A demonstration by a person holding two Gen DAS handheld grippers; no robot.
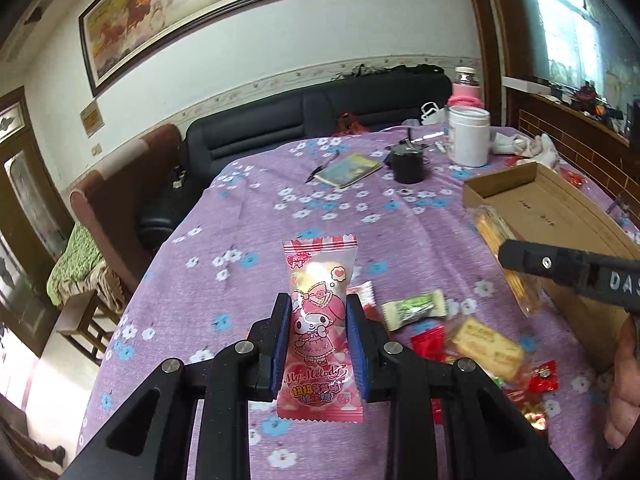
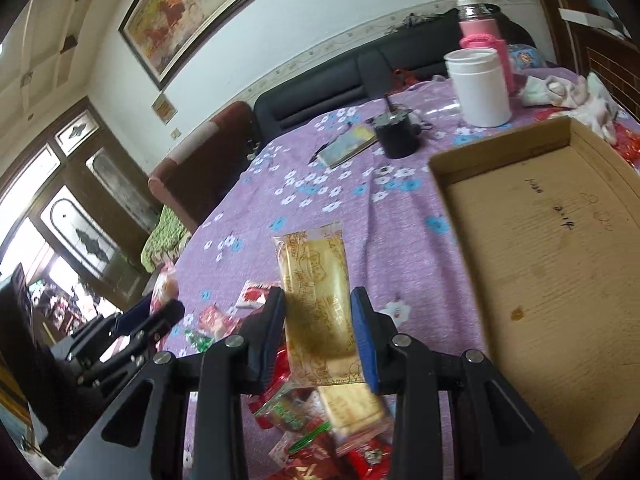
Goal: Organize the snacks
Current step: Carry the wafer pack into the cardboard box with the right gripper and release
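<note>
My left gripper (image 1: 318, 302) is shut on a pink My Melody snack packet (image 1: 319, 320) and holds it upright above the purple flowered tablecloth (image 1: 248, 216). My right gripper (image 2: 319, 300) is shut on a yellow cracker packet (image 2: 316, 292), lifted above the table just left of the cardboard box (image 2: 540, 264). In the left wrist view the right gripper's finger (image 1: 560, 270) and the cracker packet (image 1: 500, 248) hang over the box's near wall (image 1: 496, 188). A pile of loose snacks (image 1: 460, 340) lies on the cloth; it also shows in the right wrist view (image 2: 320, 420).
A white jar (image 1: 468, 136), a pink bottle (image 1: 466, 88), a black cup (image 1: 408, 164) and a booklet (image 1: 348, 170) stand at the table's far side. A dark sofa (image 1: 304, 120) lies beyond. A wooden chair (image 1: 92, 312) is left of the table.
</note>
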